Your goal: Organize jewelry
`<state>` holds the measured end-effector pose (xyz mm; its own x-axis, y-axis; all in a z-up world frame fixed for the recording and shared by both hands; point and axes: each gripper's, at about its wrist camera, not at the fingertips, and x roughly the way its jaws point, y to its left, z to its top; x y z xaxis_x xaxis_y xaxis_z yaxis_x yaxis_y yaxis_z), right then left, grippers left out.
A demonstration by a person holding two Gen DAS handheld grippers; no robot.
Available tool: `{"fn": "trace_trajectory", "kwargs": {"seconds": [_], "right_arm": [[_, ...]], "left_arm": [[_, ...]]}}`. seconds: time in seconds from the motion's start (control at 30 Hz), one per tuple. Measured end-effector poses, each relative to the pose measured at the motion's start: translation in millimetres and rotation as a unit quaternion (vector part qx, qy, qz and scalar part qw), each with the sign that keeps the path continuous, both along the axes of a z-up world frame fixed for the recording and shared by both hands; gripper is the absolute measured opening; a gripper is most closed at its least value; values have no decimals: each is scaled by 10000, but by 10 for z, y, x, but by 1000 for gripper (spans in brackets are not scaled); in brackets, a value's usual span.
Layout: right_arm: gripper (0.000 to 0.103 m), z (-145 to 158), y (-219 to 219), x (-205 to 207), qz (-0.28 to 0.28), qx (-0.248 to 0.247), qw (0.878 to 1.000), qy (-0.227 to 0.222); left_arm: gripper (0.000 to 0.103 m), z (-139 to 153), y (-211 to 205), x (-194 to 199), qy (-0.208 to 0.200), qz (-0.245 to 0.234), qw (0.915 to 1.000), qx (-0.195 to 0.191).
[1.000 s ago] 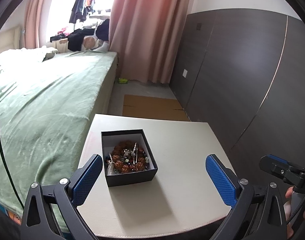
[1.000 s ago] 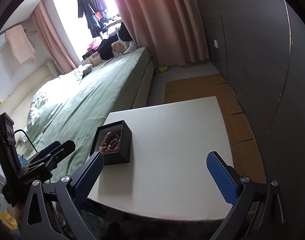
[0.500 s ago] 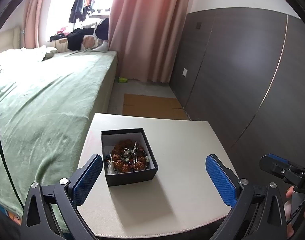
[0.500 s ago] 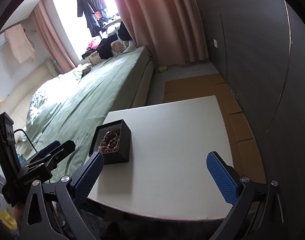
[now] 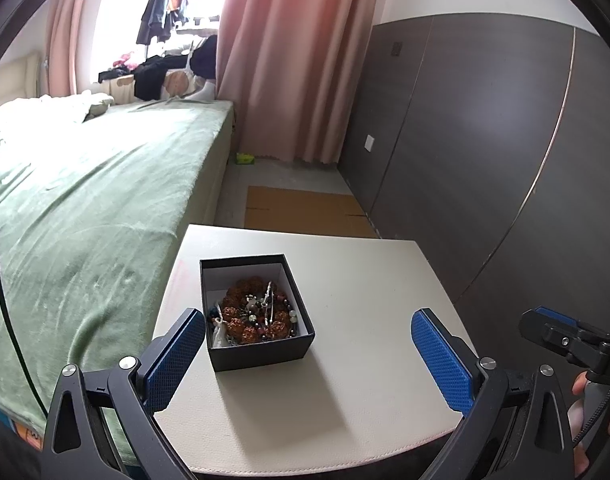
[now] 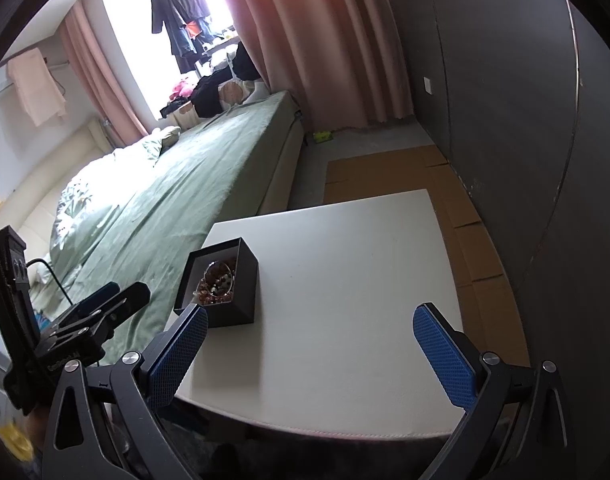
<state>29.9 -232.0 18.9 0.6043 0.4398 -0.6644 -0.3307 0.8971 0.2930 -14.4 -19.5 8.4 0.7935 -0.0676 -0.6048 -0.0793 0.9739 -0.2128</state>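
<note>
A small black box (image 5: 261, 348) stands on the left part of a white table (image 5: 365, 392). It holds a heap of jewelry (image 5: 257, 316): a brown bead bracelet, darker beads and a silver ring-shaped piece. My left gripper (image 5: 309, 340) is open and empty, held back over the table's near edge, its left finger beside the box. My right gripper (image 6: 311, 340) is open and empty, to the right of the box (image 6: 241, 280), with the jewelry (image 6: 219, 280) visible inside. Each gripper shows at the edge of the other's view.
A bed with a green cover (image 5: 85, 220) runs along the table's left side. A dark panelled wall (image 5: 485, 160) stands to the right. Flat cardboard (image 5: 305, 212) lies on the floor beyond the table. Pink curtains (image 5: 297, 60) hang at the back.
Almost nothing has changed. Both grippers stay open and hold nearly still; the right wrist view shifts very slightly.
</note>
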Motion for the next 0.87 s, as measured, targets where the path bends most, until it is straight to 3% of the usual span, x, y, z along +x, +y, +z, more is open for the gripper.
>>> {"fn": "trace_trajectory", "kwargs": {"seconds": [0.87], "right_arm": [[103, -2, -12, 4, -15, -21, 10000, 35]], "left_arm": [[103, -11, -28, -7, -69, 17, 10000, 49]]}}
